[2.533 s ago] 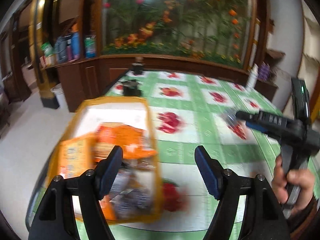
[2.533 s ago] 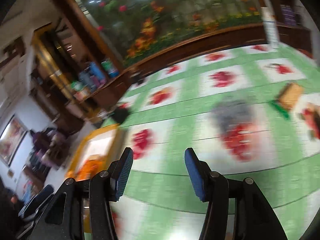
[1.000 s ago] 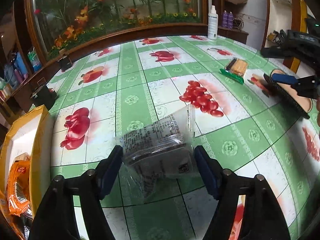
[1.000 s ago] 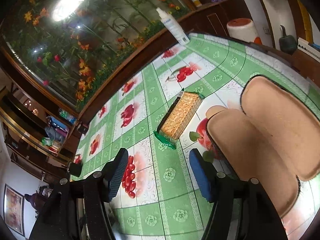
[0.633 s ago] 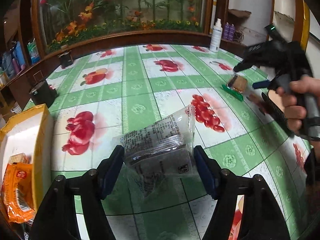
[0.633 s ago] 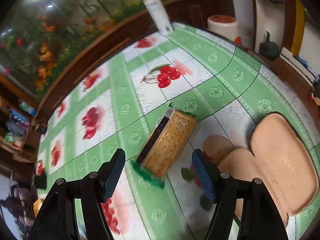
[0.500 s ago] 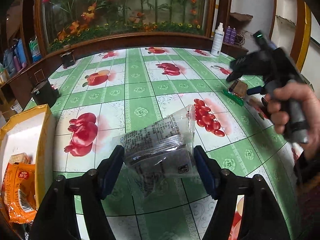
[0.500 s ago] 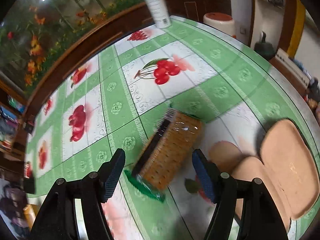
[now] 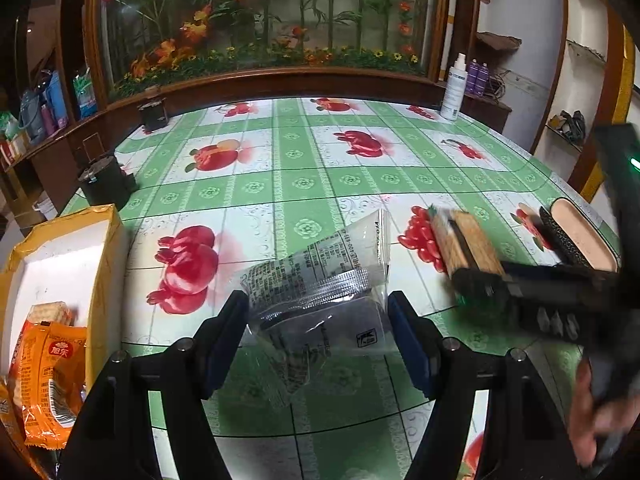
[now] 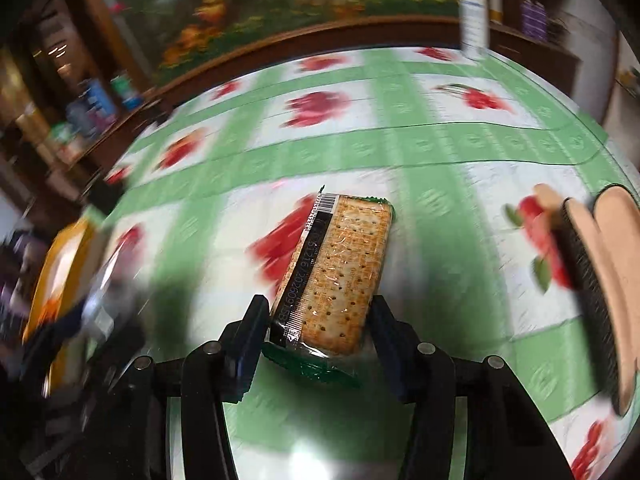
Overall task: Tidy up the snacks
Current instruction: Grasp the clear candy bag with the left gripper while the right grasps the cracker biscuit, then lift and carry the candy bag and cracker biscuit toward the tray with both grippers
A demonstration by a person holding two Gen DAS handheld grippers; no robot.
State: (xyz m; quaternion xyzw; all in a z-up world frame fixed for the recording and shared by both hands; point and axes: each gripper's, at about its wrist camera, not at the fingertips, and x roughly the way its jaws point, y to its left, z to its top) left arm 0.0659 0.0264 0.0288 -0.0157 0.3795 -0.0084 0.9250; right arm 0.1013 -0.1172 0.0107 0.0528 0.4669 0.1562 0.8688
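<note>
Now right claw (image 10: 316, 320) pinches cracker pack (image 10: 340, 276), left claw (image 9: 316, 336) clear packet (image 9: 320, 280); box (image 9: 104, 240) holds orange packets (image 9: 48, 364).

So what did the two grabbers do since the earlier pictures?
The right gripper moved in on the cracker pack and now has its fingers on both sides of it; whether it squeezes yet is unclear. The left gripper, empty over the yellow box at first, took the clear packet and keeps holding it. The table and white bottle look unchanged.
</note>
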